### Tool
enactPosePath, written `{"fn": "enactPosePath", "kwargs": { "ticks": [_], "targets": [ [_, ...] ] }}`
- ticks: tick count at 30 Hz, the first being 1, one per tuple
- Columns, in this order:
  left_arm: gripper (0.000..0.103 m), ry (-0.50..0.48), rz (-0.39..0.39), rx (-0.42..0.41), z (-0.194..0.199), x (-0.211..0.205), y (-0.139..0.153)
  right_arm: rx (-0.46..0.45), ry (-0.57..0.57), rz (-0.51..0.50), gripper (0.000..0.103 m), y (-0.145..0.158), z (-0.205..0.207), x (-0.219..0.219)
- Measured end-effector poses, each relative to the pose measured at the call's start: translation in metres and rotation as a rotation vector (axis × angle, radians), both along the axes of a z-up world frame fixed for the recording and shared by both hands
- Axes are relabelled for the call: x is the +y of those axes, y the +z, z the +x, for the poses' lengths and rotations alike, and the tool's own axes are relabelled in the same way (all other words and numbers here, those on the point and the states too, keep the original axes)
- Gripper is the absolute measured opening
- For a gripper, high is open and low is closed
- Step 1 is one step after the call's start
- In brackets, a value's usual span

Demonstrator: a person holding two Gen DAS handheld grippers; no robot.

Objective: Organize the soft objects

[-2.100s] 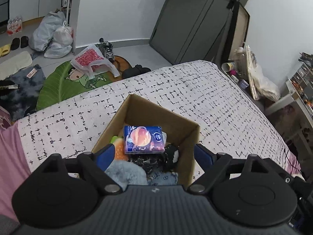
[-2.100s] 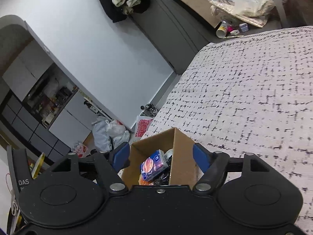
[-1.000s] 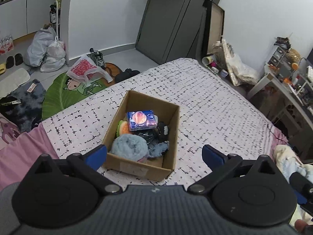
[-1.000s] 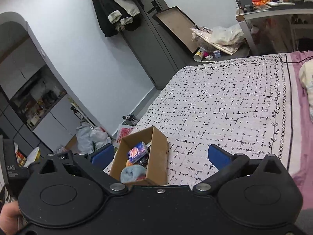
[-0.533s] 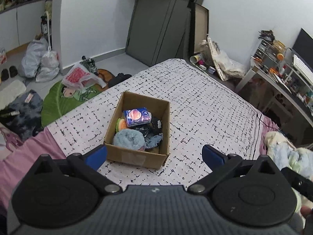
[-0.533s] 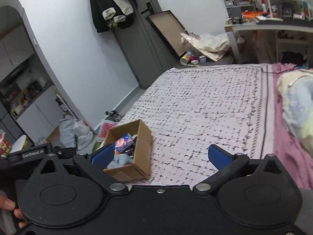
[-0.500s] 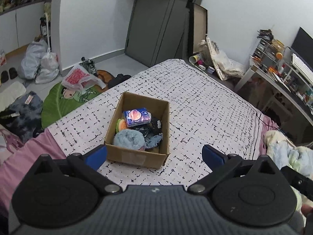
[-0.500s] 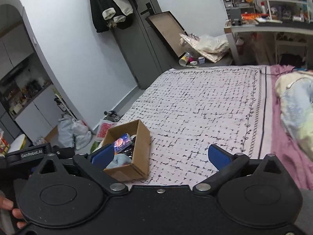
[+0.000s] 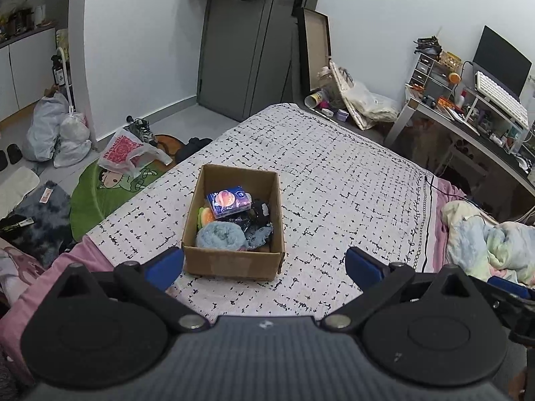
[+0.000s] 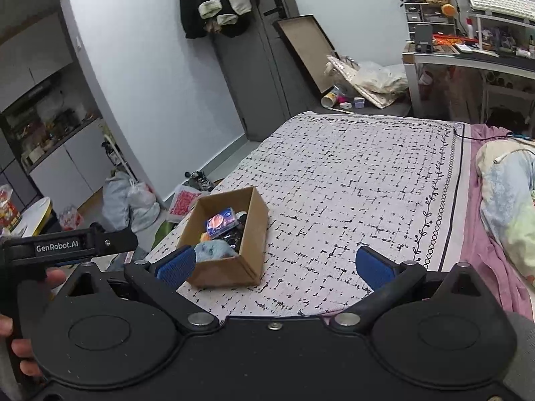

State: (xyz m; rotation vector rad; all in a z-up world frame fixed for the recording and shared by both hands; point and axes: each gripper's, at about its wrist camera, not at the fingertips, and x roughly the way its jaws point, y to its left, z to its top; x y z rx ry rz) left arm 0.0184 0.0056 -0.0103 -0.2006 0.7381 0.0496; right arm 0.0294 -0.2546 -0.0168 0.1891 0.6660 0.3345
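A brown cardboard box (image 9: 230, 263) stands on the bed's white, black-flecked cover (image 9: 334, 173). Inside lie a fluffy light blue soft toy (image 9: 219, 236), a blue tissue pack with an orange planet (image 9: 229, 201), an orange and green plush (image 9: 204, 216) and dark items (image 9: 259, 222). The box also shows in the right wrist view (image 10: 230, 272). My left gripper (image 9: 264, 265) is open and empty, held back above the bed's near edge. My right gripper (image 10: 272, 265) is open and empty, to the right of the box.
A rumpled pale blanket (image 9: 491, 234) lies on the pink sheet at the right. A desk with a keyboard (image 9: 498, 95) stands beyond. Bags (image 9: 57, 130), a green rug (image 9: 100, 193) and shoes lie on the floor left of the bed. A grey door (image 9: 244, 50) is at the back.
Both grippers have pulled back and up from the box, which now looks smaller and farther off. The box's contents have not moved. Both grippers stay open.
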Motion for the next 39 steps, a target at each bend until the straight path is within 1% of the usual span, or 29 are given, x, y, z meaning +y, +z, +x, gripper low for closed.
{"fn": "enactPosePath", "kwargs": {
  "ticks": [4, 19, 39],
  "targets": [
    [0.102, 0.000, 0.010, 0.003, -0.001, 0.000, 0.000, 0.001, 0.007, -0.023, 0.103, 0.001, -0.001, 0.005],
    [0.102, -0.008, 0.055, 0.023, -0.003, 0.002, -0.002, 0.022, 0.030, -0.027, 0.103, -0.002, -0.001, 0.014],
    [0.102, -0.026, 0.067, 0.031, 0.002, 0.002, -0.007, 0.024, 0.024, -0.035, 0.103, -0.002, 0.002, 0.015]
  ]
}}
